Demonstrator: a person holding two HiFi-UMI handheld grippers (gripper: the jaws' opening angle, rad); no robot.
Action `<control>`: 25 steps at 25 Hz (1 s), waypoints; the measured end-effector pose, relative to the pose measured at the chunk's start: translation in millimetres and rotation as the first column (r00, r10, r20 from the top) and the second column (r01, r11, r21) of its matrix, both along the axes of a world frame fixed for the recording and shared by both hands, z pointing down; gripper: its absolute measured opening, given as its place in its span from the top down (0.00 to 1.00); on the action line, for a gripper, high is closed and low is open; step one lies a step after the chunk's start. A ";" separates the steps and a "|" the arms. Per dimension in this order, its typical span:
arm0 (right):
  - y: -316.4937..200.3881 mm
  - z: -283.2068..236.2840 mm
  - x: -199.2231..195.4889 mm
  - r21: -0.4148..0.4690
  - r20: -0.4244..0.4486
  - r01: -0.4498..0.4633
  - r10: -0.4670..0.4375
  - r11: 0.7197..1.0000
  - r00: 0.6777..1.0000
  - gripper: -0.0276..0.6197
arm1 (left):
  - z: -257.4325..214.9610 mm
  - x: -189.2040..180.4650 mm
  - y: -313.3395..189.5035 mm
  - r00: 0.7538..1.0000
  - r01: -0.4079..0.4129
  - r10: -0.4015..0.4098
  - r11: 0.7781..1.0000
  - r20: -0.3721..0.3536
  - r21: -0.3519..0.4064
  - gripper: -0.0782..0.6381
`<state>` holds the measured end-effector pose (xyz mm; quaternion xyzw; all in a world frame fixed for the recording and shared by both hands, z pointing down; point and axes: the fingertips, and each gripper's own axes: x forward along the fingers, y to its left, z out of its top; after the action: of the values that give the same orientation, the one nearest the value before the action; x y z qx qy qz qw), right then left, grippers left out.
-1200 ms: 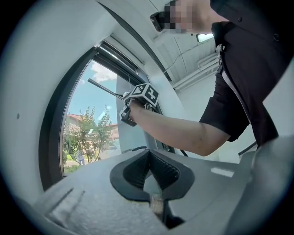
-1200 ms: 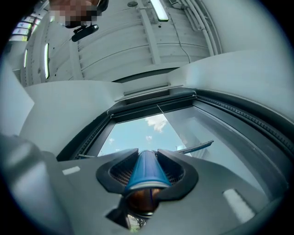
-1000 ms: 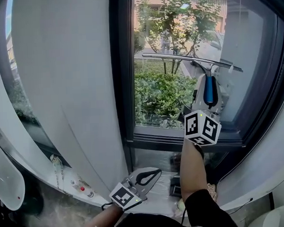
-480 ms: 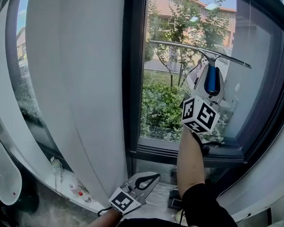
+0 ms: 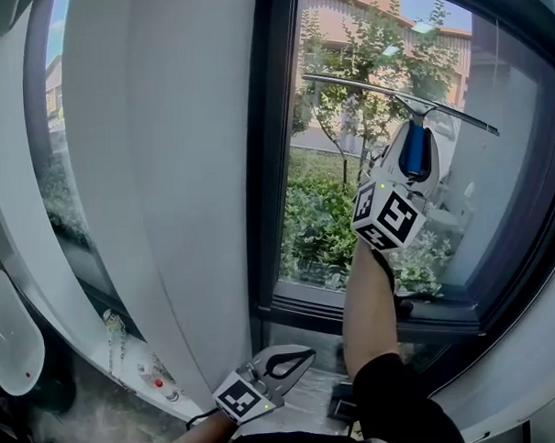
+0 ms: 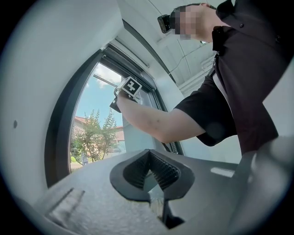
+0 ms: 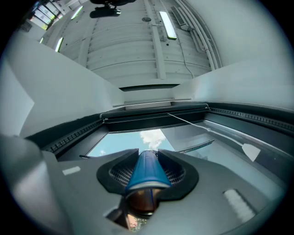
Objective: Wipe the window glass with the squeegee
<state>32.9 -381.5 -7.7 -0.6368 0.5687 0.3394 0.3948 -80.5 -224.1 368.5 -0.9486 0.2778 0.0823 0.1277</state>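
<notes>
The squeegee [image 5: 415, 151] has a blue handle and a long thin blade that lies slanted against the window glass [image 5: 337, 213], high up. My right gripper [image 5: 412, 157] is shut on that handle, arm stretched upward, marker cube just below. In the right gripper view the blue handle [image 7: 147, 170] sits clamped between the jaws, with the blade [image 7: 195, 146] across the pane ahead. My left gripper [image 5: 288, 361] hangs low near the sill, shut with nothing in it. The left gripper view shows its jaws [image 6: 151, 176] closed and the raised right gripper's cube [image 6: 132, 86] by the glass.
A dark window frame [image 5: 268, 170] borders the pane on the left, with a dark sill [image 5: 392, 314] below. A wide white panel [image 5: 165, 175] stands left of the frame. Trees and shrubs show outside. A person's torso [image 6: 243, 69] fills the right of the left gripper view.
My right gripper has carried the squeegee upward along the glass, and the blade now sits higher and more tilted. The left gripper has stayed low and shut.
</notes>
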 end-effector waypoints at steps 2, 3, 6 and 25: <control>-2.8 -0.8 -6.5 -0.002 -0.020 -0.014 0.014 1.000 1.000 0.76 | 0.8 -2.3 -1.6 1.000 0.004 -0.004 1.000 -0.003 -0.012 0.89; -4.2 -0.2 -8.2 -0.005 -0.022 -0.013 0.013 1.000 1.000 0.76 | 0.9 -3.0 -1.6 1.000 0.005 -0.005 1.000 0.001 -0.015 0.89; -5.8 3.3 -9.7 -0.008 -0.015 -0.008 0.008 1.000 1.000 0.76 | 2.0 -5.1 -1.9 1.000 0.007 -0.008 1.000 -0.005 -0.023 0.89; -4.4 22.1 -10.1 -0.038 -0.023 -0.010 0.009 0.999 1.000 0.76 | 9.0 -11.3 -3.6 0.999 0.038 -0.037 0.999 0.029 -0.020 0.89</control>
<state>22.8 -385.9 14.4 -0.6430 0.5764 0.3377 0.3746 -91.8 -227.6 377.5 -0.9455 0.2945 0.0634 0.1234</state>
